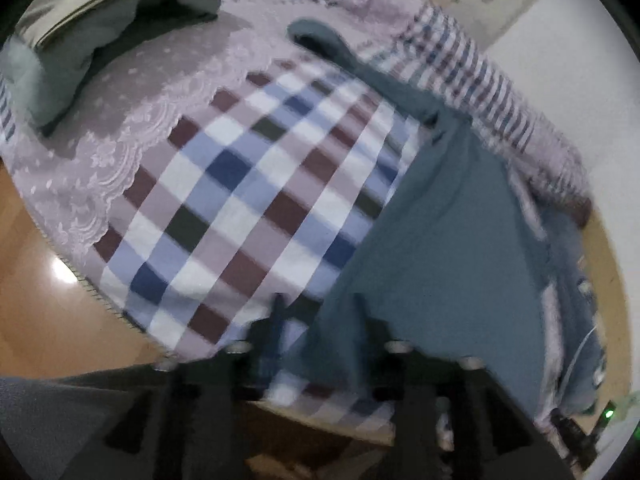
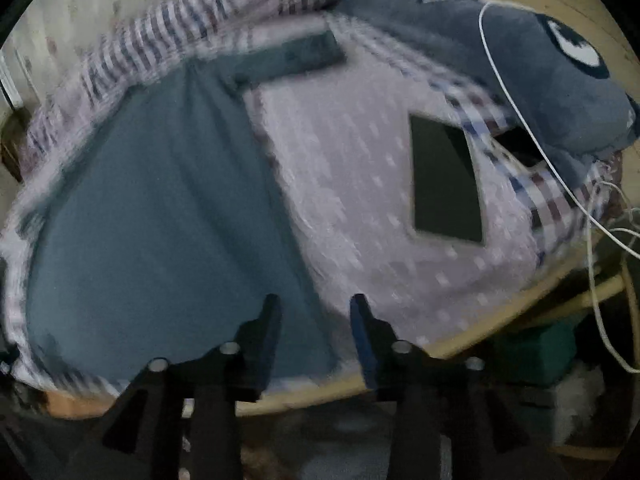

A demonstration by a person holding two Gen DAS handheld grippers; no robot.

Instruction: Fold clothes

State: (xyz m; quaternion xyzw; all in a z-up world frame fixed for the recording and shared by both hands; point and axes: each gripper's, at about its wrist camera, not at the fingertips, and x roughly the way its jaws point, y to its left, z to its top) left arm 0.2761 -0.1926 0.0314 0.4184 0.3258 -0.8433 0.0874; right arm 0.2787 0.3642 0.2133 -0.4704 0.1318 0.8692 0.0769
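Observation:
A teal long-sleeved garment (image 1: 448, 240) lies spread flat on the checked bed sheet (image 1: 240, 200), one sleeve (image 1: 320, 40) stretched toward the far side. My left gripper (image 1: 318, 320) is open at the garment's near corner, and the cloth's edge lies between its two fingers. In the right wrist view the same garment (image 2: 152, 216) fills the left half, its sleeve (image 2: 296, 56) pointing right. My right gripper (image 2: 314, 312) is open just above the garment's near right edge, with nothing pinched. Both views are motion-blurred.
A dark phone (image 2: 444, 184) lies on the pale dotted cover (image 2: 360, 184) right of the garment. A grey-blue plush toy (image 2: 560, 60) and a white cable (image 2: 520, 112) sit at the far right. Folded bedding (image 1: 100, 20) is piled far left. Wooden floor (image 1: 40, 280) borders the bed.

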